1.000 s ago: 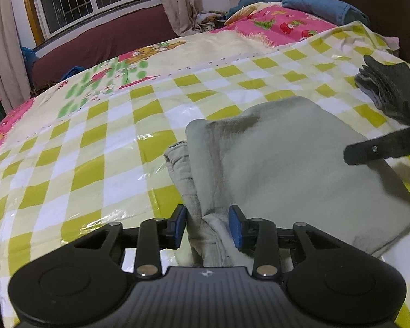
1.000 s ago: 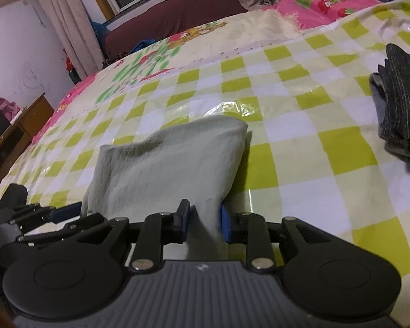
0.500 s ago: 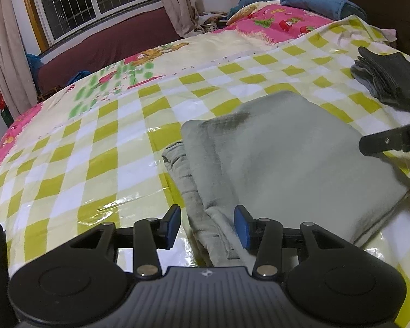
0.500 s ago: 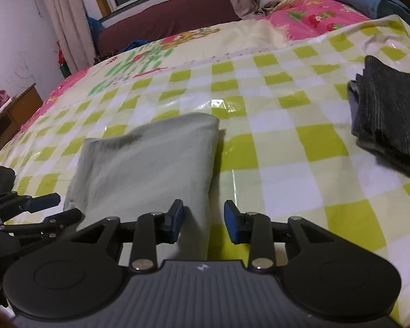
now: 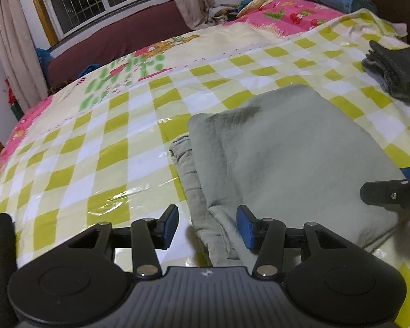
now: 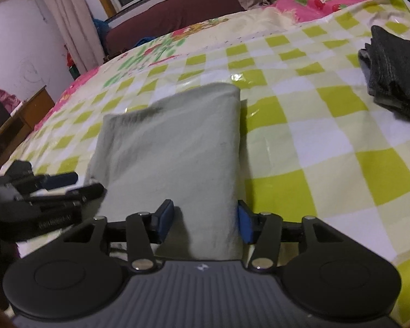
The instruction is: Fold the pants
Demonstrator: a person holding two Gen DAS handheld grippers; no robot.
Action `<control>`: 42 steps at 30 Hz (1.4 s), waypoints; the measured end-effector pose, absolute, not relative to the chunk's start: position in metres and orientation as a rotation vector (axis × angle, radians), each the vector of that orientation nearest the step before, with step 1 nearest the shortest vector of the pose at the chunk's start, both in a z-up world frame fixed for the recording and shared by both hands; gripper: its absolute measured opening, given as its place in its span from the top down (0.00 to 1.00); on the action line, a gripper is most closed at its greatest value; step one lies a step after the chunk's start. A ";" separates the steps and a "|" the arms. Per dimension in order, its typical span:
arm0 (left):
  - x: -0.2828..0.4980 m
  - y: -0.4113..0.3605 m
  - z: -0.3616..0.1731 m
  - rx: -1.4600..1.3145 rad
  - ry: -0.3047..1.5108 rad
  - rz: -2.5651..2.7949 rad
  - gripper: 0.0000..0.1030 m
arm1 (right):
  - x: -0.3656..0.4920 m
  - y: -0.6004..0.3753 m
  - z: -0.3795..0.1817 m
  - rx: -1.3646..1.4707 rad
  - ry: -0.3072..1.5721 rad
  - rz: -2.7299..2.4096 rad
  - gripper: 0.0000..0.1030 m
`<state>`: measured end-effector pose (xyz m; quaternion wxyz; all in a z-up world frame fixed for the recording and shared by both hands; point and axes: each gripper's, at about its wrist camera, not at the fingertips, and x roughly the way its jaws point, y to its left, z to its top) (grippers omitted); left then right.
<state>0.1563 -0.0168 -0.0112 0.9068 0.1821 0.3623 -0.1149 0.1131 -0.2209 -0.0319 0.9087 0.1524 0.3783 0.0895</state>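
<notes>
Folded grey-green pants [image 5: 292, 158] lie on the checkered sheet [image 5: 109, 164], left gripper [image 5: 207, 227] and right gripper [image 6: 203, 222] both spread

Dark folded garment [image 6: 396, 73] lies on checkered sheet [image 6: 328, 136].

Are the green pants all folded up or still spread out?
Folded: the green pants lie as a compact rectangle, layered edges stacked at one side.

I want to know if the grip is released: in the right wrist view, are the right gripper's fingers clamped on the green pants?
No, the right gripper stands open, its blue pads spread either side of the folded green pants.
</notes>
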 end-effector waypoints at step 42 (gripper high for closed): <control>0.112 -0.039 -0.024 0.445 0.794 -0.178 0.40 | 0.079 -0.214 -0.022 0.229 0.800 0.257 0.49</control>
